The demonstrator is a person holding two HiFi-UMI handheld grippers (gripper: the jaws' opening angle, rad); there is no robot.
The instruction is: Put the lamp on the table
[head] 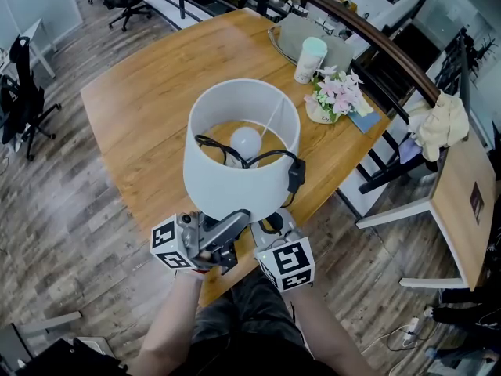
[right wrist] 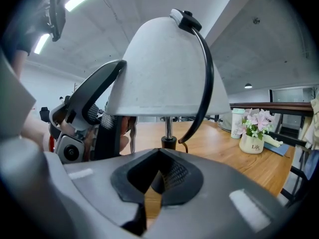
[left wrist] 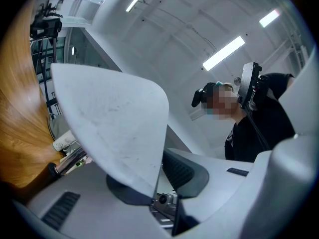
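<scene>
The lamp has a white drum shade (head: 235,175) with a bulb (head: 246,141) inside. A black cord with a switch (head: 296,175) hangs over the rim. It stands above the near edge of the wooden table (head: 149,92). My left gripper (head: 235,224) is shut on the shade's lower rim, and the shade wall (left wrist: 114,118) runs down between its jaws (left wrist: 162,193). In the right gripper view the left gripper (right wrist: 110,91) pinches the shade (right wrist: 164,73) from the left. My right gripper (right wrist: 157,178) is shut with nothing between its jaws, just before the lamp stem (right wrist: 168,128). The lamp base is hidden.
A pot of pink flowers (head: 337,96) and a white cup (head: 310,59) stand at the table's far right, beside a grey tray (head: 343,51). A dark railing (head: 376,37) runs behind the table. A small side desk (head: 462,202) stands to the right and office chairs (head: 23,100) to the left.
</scene>
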